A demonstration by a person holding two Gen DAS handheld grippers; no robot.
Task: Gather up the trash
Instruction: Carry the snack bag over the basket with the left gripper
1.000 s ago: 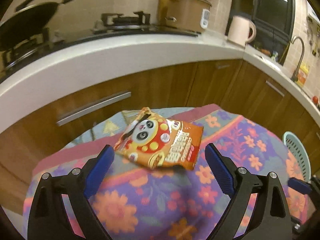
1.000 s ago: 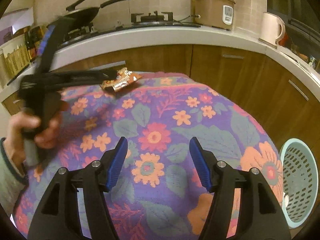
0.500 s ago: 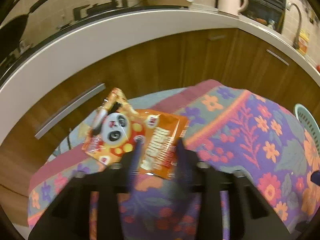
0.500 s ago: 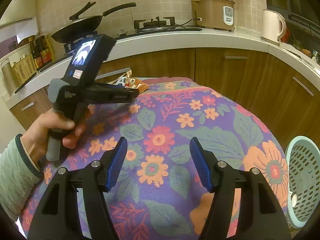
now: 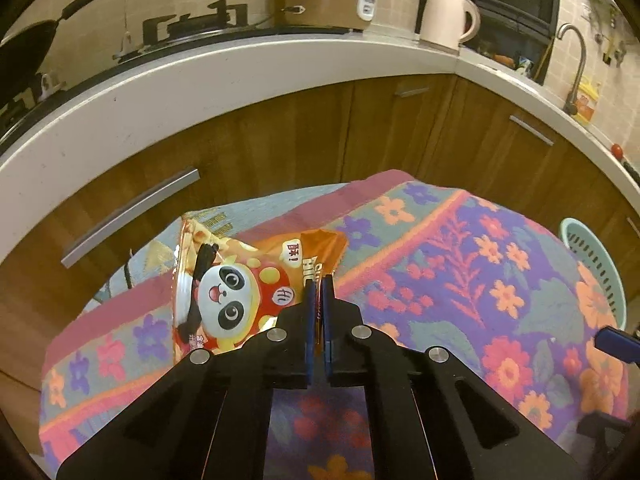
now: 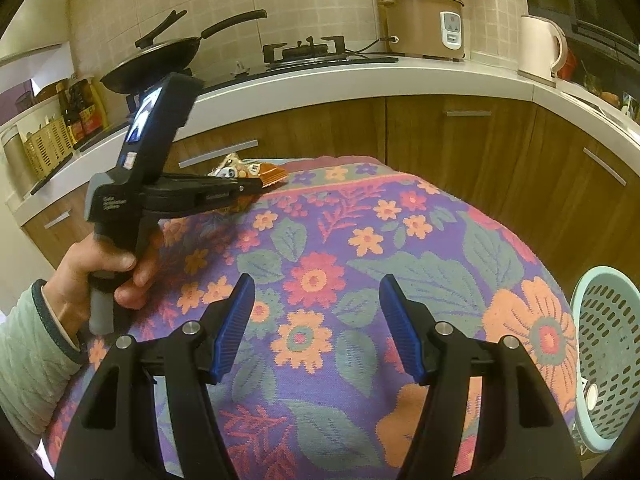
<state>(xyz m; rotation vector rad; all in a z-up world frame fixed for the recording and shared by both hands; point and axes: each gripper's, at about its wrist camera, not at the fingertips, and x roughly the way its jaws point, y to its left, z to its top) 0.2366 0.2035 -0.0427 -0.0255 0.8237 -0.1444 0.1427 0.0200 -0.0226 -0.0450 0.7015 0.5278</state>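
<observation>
Snack wrapper [image 5: 240, 288] is pinched at its right edge by the fully closed left hand-held gripper [image 5: 319, 296], upper left on the desk [image 6: 400, 240]. Right hand-held gripper [image 6: 316, 320] is held part-open, empty. Basket [image 6: 608, 356] is seen lower right, nearer the right hand

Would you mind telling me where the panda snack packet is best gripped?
By its thin right edge, from the near side: the packet lies flat on the tablecloth, so only an edge fits between pads. The left claw is pinched there.
</observation>
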